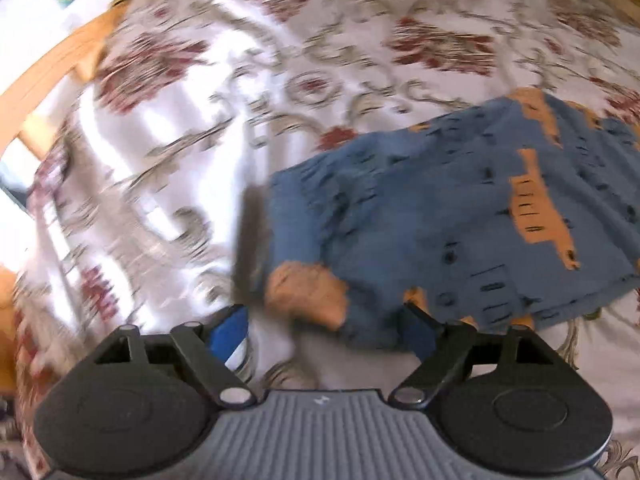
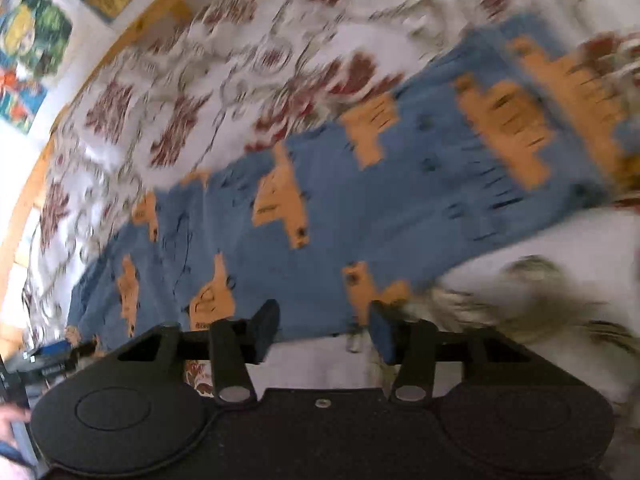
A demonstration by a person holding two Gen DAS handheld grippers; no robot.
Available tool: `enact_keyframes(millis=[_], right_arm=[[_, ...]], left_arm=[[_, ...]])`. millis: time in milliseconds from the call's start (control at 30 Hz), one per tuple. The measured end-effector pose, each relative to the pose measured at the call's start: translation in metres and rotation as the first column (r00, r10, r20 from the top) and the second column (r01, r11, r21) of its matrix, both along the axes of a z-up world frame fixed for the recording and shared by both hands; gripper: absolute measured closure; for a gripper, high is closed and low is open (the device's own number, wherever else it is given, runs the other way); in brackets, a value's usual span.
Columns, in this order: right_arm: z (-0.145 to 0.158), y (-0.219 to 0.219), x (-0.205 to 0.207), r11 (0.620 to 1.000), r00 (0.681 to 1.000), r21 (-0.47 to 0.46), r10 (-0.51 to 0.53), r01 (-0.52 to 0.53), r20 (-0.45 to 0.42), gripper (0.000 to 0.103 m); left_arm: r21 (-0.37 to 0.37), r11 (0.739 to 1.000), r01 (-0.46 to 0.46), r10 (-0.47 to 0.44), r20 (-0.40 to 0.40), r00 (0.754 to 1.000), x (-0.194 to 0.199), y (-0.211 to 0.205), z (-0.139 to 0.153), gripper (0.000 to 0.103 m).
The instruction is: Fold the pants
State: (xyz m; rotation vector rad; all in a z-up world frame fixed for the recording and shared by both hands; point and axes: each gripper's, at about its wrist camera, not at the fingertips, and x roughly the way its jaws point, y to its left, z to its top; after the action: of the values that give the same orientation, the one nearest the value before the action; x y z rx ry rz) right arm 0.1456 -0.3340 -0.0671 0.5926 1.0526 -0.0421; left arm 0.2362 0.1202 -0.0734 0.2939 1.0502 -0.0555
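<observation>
One pair of pants, two grippers, one flowered bedspread.

The blue pants [image 2: 360, 208] with orange animal shapes lie flat across the white, red-flowered bedspread [image 1: 200, 120]. The left gripper [image 1: 326, 324] hangs over their near edge, fingers spread wide, holding nothing. The right gripper [image 2: 324, 324] is also wide open and empty at the pants' near edge. A wooden bed frame [image 2: 132, 36] borders the bedspread; three colourful pictures [image 2: 36, 36] hang on the wall.

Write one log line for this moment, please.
pants: flat on bedspread | left claw: open | right claw: open | frames: blurred
</observation>
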Motion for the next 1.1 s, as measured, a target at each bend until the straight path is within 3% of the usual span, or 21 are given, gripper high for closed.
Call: enact_keyframes(millis=[100,200,267,333,400,467,533,600,700,767,833,1000,1100], right_arm=[[0.035,-0.011,-0.020,0.998,0.994,-0.061,0.013,-0.007,0.104,0.022],[0.072,-0.038,-0.038,0.994,0.981,-0.110,0.020,0.001,0.194,0.003],[0.087,-0.061,-0.044,0.989,0.975,-0.147,0.036,-0.003,0.221,0.001],[0.094,-0.085,-0.048,0.985,0.975,-0.171,0.073,-0.036,0.211,0.001],[0.092,-0.108,-0.046,0.984,0.976,-0.163,0.106,-0.075,0.192,0.001],[0.083,-0.132,-0.047,0.985,0.973,-0.116,0.144,-0.124,0.180,0.001],[0.068,-0.152,-0.046,0.987,0.972,-0.041,0.162,-0.158,0.168,0.001],[0.057,-0.165,-0.049,0.986,0.971,0.031,0.159,-0.167,0.176,0.004],[0.049,-0.174,-0.047,0.979,0.967,0.099,0.158,-0.180,0.198,0.005],[0.047,-0.174,-0.043,0.974,0.961,0.085,0.191,-0.211,0.202,0.008],[0.042,-0.176,-0.036,0.977,0.967,0.063,0.190,-0.203,0.169,0.012],[0.024,-0.190,-0.025,0.982,0.987,0.118,0.138,-0.148,0.088,0.016],[0.021,-0.190,-0.017,0.980,0.989,0.137,0.135,-0.143,0.067,0.016]], left_arm=[[-0.069,0.997,-0.017,0.019,0.024,1.000,-0.015,-0.003,0.020,0.016],[-0.132,0.990,0.048,-0.040,0.064,0.997,-0.023,-0.027,0.041,0.006],[-0.165,0.980,0.113,-0.098,0.091,0.991,-0.019,-0.058,0.055,0.005],[-0.238,0.953,0.187,-0.170,0.090,0.981,-0.008,-0.093,0.067,0.003],[-0.346,0.902,0.259,-0.249,0.074,0.966,0.007,-0.134,0.077,0.002],[-0.442,0.835,0.329,-0.338,0.059,0.939,0.026,-0.184,0.084,0.002],[-0.473,0.786,0.398,-0.421,0.063,0.905,0.039,-0.237,0.089,0.002],[-0.468,0.747,0.472,-0.507,0.058,0.860,0.049,-0.292,0.090,0.002],[-0.516,0.656,0.551,-0.633,0.022,0.774,0.060,-0.362,0.089,0.002],[-0.598,0.594,0.538,-0.689,-0.034,0.724,0.067,-0.400,0.084,0.002],[-0.660,0.555,0.506,-0.726,-0.088,0.682,0.072,-0.428,0.076,0.002],[-0.672,0.567,0.476,-0.758,-0.199,0.622,0.070,-0.474,0.053,0.003],[-0.664,0.591,0.458,-0.755,-0.256,0.603,0.072,-0.489,0.037,0.003]])
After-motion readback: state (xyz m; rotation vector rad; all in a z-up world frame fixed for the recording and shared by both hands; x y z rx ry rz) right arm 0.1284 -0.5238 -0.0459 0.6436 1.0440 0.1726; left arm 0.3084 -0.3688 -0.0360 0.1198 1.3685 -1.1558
